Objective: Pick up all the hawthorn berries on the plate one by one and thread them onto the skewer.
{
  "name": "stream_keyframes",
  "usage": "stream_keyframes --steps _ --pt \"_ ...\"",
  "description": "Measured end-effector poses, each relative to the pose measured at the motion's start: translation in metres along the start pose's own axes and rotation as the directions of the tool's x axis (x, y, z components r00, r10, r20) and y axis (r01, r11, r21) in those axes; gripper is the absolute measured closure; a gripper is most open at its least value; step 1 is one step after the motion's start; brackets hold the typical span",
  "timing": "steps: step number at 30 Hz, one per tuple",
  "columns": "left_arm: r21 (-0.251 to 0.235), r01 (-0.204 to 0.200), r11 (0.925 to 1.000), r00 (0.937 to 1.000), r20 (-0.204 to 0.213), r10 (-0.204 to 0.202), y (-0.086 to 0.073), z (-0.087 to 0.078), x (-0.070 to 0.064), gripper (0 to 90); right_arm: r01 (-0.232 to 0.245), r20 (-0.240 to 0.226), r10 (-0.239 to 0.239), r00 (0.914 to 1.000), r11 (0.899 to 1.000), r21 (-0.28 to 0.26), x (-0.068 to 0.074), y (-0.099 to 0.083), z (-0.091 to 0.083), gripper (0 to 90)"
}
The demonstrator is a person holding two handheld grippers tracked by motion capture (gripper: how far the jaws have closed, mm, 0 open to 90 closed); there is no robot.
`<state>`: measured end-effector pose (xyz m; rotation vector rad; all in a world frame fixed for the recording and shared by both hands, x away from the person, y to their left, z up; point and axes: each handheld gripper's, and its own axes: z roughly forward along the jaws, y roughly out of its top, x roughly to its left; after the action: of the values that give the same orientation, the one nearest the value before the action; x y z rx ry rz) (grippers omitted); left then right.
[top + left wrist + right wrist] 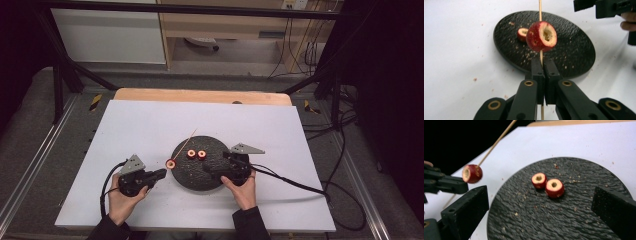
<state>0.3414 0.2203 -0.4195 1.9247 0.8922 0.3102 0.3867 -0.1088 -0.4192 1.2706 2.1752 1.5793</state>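
Thin wooden skewer (pixel 540 15) is clamped by left gripper (pixel 543 65), one cored red fruit (pixel 541 36) threaded at round black plate's (pixel 220 180) left edge. Right gripper (pixel 541 202) is held wide over two more (pixel 547 184) — a skewed push risks snapping the skewer.

Two handheld grippers, left gripper (pixel 159 173) and right gripper (pixel 209 169), both matte black. Each carries a grey three-cornered plate on top and trails a black cable. The jaws are flat black blocks on arms with brass-ringed pivots. The person wears dark sleeves (pixel 250 224), at the frame's bottom edge.
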Motion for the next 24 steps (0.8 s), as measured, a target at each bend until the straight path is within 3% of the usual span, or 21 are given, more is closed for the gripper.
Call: stream_keyframes --steps 11,15,18,24 --pt "0.016 0.007 0.9998 1.0000 0.001 -0.007 -0.018 -0.012 0.009 88.2 0.077 0.013 -0.080 0.9967 0.989 0.127 -0.007 0.007 -0.001 3.1" --pt "0.031 -0.006 0.9995 1.0000 -0.002 0.006 -0.023 -0.014 0.009 88.2 0.142 0.040 -0.154 0.9873 0.967 0.212 -0.004 0.015 0.004 3.7" --pt "0.031 -0.015 0.9994 0.9999 -0.001 0.015 -0.026 -0.017 0.009 88.2 0.159 0.029 -0.171 0.9848 0.956 0.245 -0.001 0.022 0.010 4.8" --pt "0.046 -0.026 0.9986 0.9996 -0.006 0.026 -0.030 -0.018 0.010 88.2 0.192 0.036 -0.216 0.9758 0.925 0.327 0.000 0.038 0.025 6.8"
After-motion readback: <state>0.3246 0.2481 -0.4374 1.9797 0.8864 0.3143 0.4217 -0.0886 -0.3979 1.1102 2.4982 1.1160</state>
